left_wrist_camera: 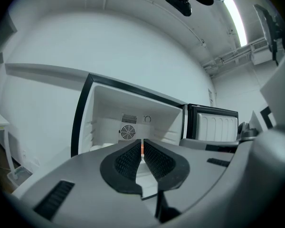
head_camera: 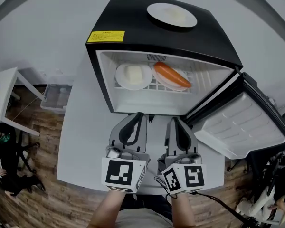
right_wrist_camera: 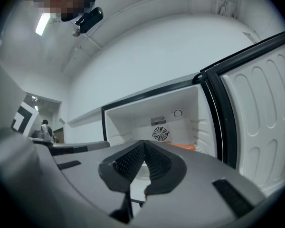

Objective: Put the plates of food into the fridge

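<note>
A black mini fridge (head_camera: 133, 18) stands open on a white table. On its wire shelf sit a plate of white food (head_camera: 133, 75) on the left and a plate with a long orange piece (head_camera: 172, 76) on the right. A third plate of pale food (head_camera: 172, 14) rests on the fridge's top. My left gripper (head_camera: 138, 114) and right gripper (head_camera: 173, 119) hover side by side just in front of the opening, both shut with nothing held. In the right gripper view the right gripper (right_wrist_camera: 143, 144) points at the cavity, where the orange food (right_wrist_camera: 180, 147) shows. The left gripper (left_wrist_camera: 142, 145) faces the back wall fan.
The fridge door (head_camera: 242, 122) hangs open to the right, close beside my right gripper. The white table (head_camera: 80, 141) carries the fridge. A clear plastic bin (head_camera: 57, 98) and a white desk (head_camera: 2, 96) stand on the wooden floor at the left.
</note>
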A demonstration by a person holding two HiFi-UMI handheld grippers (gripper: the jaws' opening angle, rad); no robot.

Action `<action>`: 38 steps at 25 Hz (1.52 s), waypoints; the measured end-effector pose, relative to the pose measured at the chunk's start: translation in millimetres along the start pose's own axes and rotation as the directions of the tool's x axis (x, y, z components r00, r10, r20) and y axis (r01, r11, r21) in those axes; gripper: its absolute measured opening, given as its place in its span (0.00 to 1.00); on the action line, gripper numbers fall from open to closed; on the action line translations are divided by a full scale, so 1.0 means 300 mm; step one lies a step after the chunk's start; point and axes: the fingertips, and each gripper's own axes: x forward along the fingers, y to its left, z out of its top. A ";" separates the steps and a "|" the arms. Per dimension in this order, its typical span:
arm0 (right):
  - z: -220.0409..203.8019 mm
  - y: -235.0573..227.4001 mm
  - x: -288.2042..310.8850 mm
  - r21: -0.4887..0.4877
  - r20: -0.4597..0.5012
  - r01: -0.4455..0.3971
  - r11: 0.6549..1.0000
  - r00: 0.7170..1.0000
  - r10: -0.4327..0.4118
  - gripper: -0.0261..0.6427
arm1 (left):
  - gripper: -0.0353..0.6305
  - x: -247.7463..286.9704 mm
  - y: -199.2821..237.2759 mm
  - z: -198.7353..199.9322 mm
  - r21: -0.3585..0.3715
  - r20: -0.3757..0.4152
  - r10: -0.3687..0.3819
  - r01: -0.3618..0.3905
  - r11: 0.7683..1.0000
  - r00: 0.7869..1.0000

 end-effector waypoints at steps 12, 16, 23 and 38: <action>0.526 0.069 0.083 0.302 0.015 -0.316 0.899 0.945 0.327 0.06 | 0.09 -0.057 0.086 0.578 0.013 0.156 -0.187 0.188 0.982 0.970; 0.665 -0.002 0.193 0.455 -0.086 -0.290 0.842 0.927 0.365 0.06 | 0.09 0.036 0.119 0.740 -0.124 0.077 -0.279 0.287 0.950 0.957; 0.727 -0.104 0.398 0.639 -0.256 -0.139 0.757 0.889 0.379 0.06 | 0.09 0.322 0.165 0.747 -0.478 -0.233 -0.409 0.262 0.838 0.882; 0.644 -0.328 0.707 0.648 -0.545 -0.078 0.758 0.647 0.533 0.20 | 0.23 0.730 0.290 0.575 -0.629 -0.575 -0.486 0.025 0.777 0.657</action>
